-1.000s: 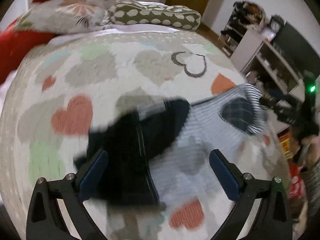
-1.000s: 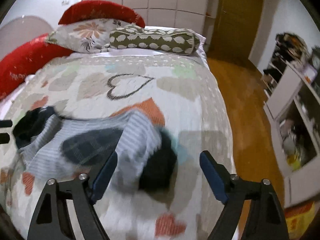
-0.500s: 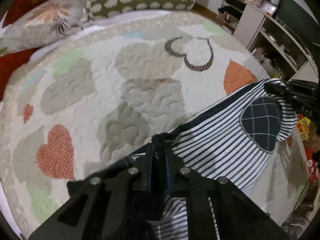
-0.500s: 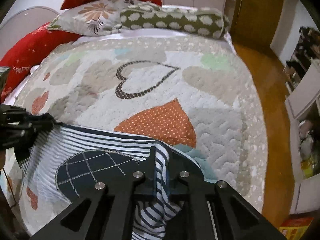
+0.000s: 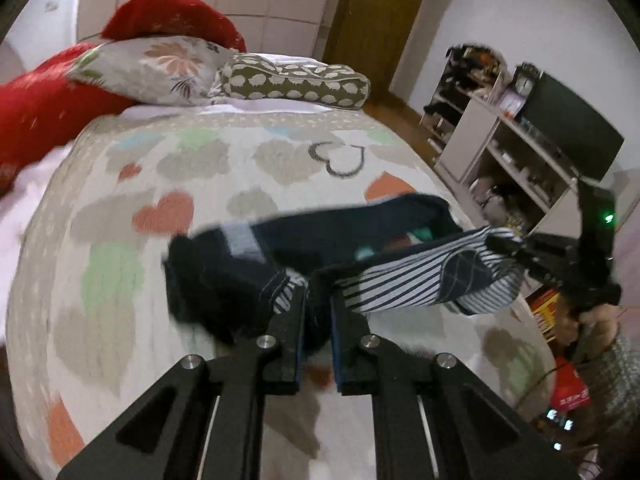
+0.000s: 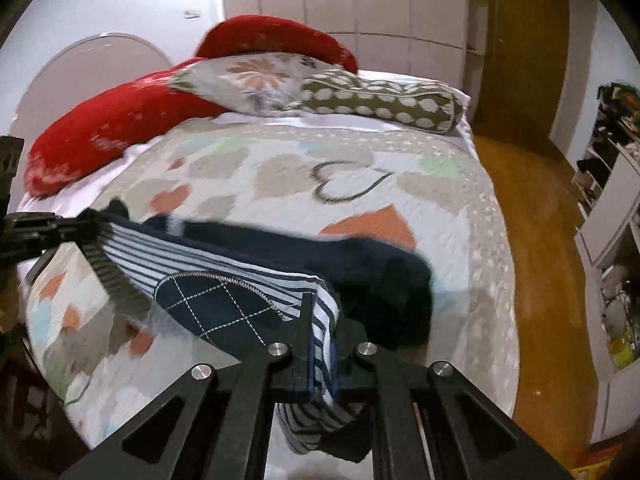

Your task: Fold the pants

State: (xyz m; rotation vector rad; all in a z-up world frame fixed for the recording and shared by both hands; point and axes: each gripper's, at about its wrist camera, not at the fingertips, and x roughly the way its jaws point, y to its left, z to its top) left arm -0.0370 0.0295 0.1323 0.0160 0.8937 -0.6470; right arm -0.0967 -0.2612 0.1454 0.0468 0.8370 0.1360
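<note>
The pants (image 5: 400, 280) are navy-and-white striped with a dark checked patch and dark navy legs. They hang in the air above the heart-patterned quilt (image 5: 200, 168), stretched between both grippers. My left gripper (image 5: 318, 300) is shut on one end of the waistband. My right gripper (image 6: 324, 320) is shut on the other end, beside the patch (image 6: 216, 308). The right gripper also shows at the right of the left wrist view (image 5: 520, 250), the left gripper at the left of the right wrist view (image 6: 86, 226). The navy legs (image 6: 380, 276) dangle blurred behind.
Red, floral and olive spotted pillows (image 5: 296, 84) lie at the head of the bed. A white shelf unit with a dark screen (image 5: 520, 148) stands to the right of the bed. Wooden floor (image 6: 536, 240) runs along the bed's right side.
Both grippers closed on the waistband and have lifted the pants off the quilt. The dark legs now swing free beneath and behind.
</note>
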